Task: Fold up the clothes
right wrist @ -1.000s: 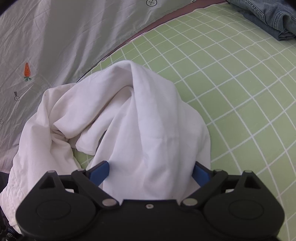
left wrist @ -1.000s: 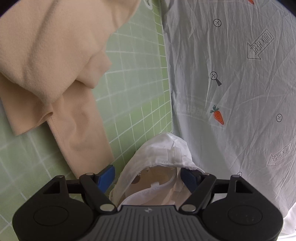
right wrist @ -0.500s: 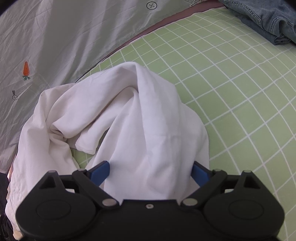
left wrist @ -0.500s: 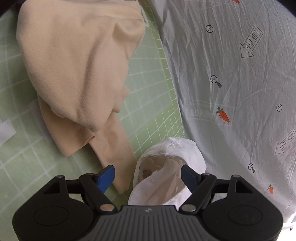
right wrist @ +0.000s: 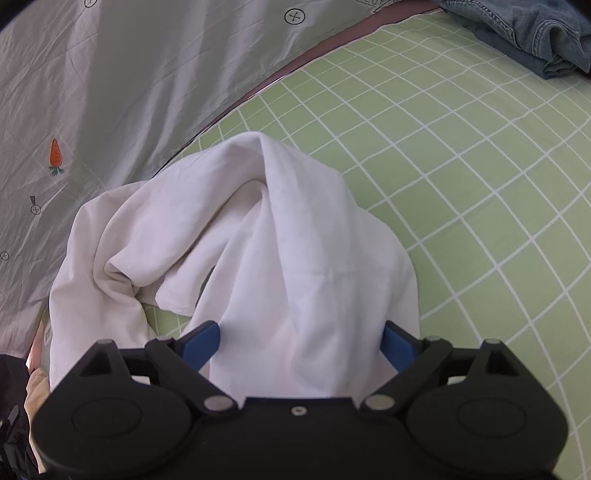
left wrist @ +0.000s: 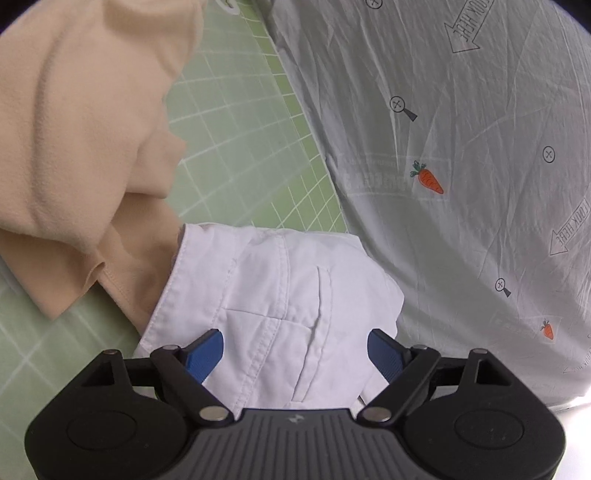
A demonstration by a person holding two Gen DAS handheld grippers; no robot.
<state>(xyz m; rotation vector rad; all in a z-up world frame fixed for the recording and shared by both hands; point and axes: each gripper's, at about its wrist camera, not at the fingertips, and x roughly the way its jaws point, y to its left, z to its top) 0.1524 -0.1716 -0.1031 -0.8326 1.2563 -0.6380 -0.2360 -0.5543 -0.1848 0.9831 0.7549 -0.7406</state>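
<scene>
Draping out from between both claws, the white garment [right wrist: 288, 258] is the thing in hand. In the right wrist view it fills the lower centre of the frame, bunched into soft folds that spread up and to the left over the green checked sheet [right wrist: 461, 184]. The right claw [right wrist: 301, 341] sits at the bottom centre with its blue fingers [right wrist: 201, 341] set wide apart, cloth passing between them and back under the claw body; whether it is pinched there cannot be told. A folded denim garment [right wrist: 535, 33] lies at the upper right, well apart. A grey printed sheet [right wrist: 129, 92] with small carrots covers the upper left.

In the left wrist view the same white garment [left wrist: 280, 314] lies in the lower centre, showing stitched seams and a hem edge. The left claw [left wrist: 297, 349] is at the bottom centre, blue fingers [left wrist: 205, 352] also spread wide on either side of the cloth, which runs beneath the claw body; the grip itself is hidden. A beige garment [left wrist: 81, 147] fills the left of the frame, its lower edge touching the white one. The grey printed sheet [left wrist: 461, 184] takes the right half.
</scene>
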